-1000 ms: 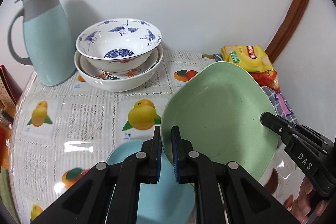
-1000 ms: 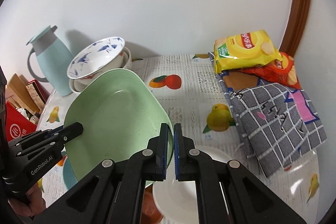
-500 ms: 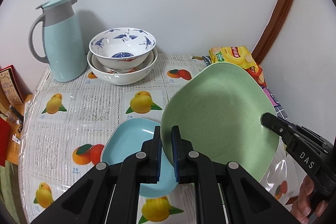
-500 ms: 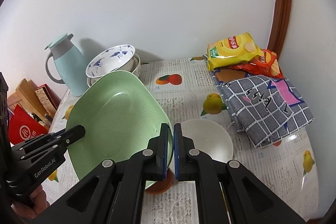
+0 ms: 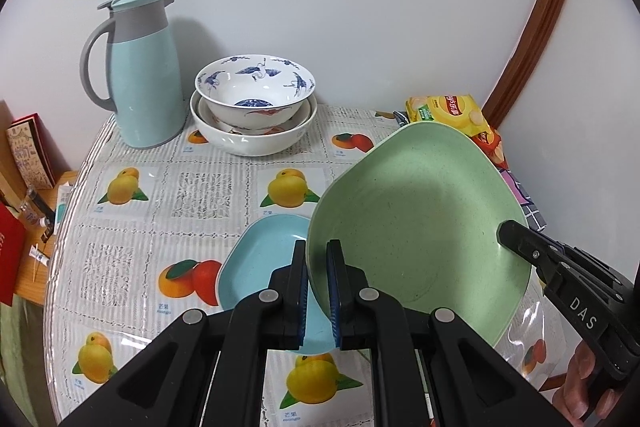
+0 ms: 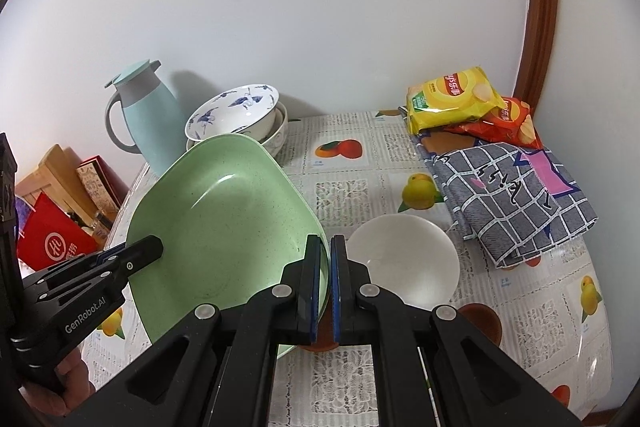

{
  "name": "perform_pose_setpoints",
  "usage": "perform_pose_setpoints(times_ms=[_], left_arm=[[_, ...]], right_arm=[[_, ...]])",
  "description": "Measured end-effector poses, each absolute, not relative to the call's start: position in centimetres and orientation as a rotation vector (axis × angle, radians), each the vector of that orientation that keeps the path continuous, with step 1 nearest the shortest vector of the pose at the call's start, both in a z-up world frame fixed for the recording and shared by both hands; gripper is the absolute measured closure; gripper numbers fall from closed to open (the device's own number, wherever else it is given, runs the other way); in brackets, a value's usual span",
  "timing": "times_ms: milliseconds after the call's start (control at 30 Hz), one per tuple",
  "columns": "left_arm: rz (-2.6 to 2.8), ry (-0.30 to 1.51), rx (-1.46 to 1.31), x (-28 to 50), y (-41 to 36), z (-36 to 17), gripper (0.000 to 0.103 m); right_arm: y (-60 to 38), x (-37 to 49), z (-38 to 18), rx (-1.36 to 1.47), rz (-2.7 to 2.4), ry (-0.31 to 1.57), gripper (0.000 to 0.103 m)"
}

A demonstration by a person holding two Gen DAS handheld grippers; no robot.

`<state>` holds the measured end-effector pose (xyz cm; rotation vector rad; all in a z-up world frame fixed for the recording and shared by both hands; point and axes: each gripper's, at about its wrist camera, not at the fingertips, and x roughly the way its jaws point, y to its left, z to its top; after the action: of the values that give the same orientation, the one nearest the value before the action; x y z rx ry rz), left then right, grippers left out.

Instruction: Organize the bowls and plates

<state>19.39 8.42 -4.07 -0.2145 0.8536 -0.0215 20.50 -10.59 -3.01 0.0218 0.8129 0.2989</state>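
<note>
Two grippers clamp one speckled pale-green square plate (image 5: 420, 223), held tilted above the bench (image 5: 160, 195). The left gripper (image 5: 317, 255) has its jaws closed on the plate's left rim; the right gripper (image 6: 325, 247) has its jaws closed on the opposite rim.

Only the left wrist view shows the light-blue square plate (image 5: 260, 259) lying flat on the fruit-print tablecloth beneath the green plate's left edge. Only the right wrist view shows the plain white round bowl (image 6: 404, 259) just beside the right gripper, a brown dish (image 6: 480, 319) partly hidden next to it, and the grey checked cloth (image 6: 508, 203).

Both views show the stacked blue-and-white porcelain bowls (image 5: 254, 107) beside the pale-blue thermos jug (image 5: 140, 79) at the wall.
</note>
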Motion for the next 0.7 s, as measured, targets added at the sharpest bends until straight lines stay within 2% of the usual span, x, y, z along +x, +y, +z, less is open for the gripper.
perform_pose_setpoints(times_ms=[700], left_arm=[[0.022,0.871,-0.25,19.0,11.5,-5.4,0.094]], right_arm=[[-7.5,20.7,-4.6,0.002,0.332,0.834,0.098]])
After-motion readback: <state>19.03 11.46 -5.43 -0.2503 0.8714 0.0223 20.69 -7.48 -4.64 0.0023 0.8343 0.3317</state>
